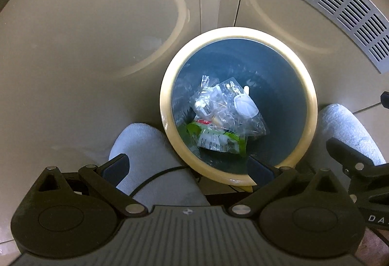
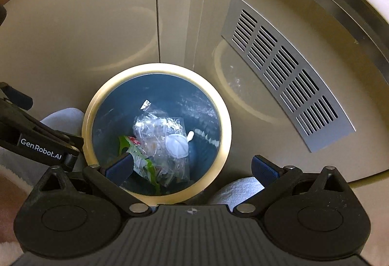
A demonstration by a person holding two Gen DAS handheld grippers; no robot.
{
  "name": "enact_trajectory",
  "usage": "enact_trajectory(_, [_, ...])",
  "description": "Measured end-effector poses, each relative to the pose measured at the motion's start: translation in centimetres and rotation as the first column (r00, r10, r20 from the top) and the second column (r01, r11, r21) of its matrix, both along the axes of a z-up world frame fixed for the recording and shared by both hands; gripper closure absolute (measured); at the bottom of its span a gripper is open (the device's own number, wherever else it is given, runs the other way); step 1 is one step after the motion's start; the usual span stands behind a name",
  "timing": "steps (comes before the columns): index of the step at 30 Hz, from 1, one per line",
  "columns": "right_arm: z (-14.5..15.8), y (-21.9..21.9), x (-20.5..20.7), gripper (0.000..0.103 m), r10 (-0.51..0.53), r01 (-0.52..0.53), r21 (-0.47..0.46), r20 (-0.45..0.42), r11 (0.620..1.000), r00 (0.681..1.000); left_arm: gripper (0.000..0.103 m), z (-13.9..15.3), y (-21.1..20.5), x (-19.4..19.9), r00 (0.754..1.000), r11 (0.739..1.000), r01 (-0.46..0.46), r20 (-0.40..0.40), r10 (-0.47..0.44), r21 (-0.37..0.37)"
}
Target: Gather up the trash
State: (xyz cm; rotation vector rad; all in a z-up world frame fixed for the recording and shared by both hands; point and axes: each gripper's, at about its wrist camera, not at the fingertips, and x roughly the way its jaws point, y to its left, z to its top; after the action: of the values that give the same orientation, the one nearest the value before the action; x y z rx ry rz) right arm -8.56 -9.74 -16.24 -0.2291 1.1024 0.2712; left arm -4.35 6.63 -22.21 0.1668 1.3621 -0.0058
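I have both grippers over the trash bin, each released with nothing between its fingers. Ahead of my left gripper the bin sits slightly right; my right gripper finds it slightly left. Inside at the bottom lie a crumpled clear plastic bag with a white lid-like piece and a green wrapper nearest the grippers. A metal vent grille is set in the beige panel beyond, to the right.

Left claw, right claw agape
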Motion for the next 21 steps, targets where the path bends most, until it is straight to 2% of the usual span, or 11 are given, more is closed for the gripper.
enact_trajectory(21, [0.2,-0.2,-0.2,0.0,-0.011,0.011,0.004,0.005,1.0,1.0,0.0,1.2,0.2,-0.2,1.0,1.0,0.009,0.019,-0.009,0.015])
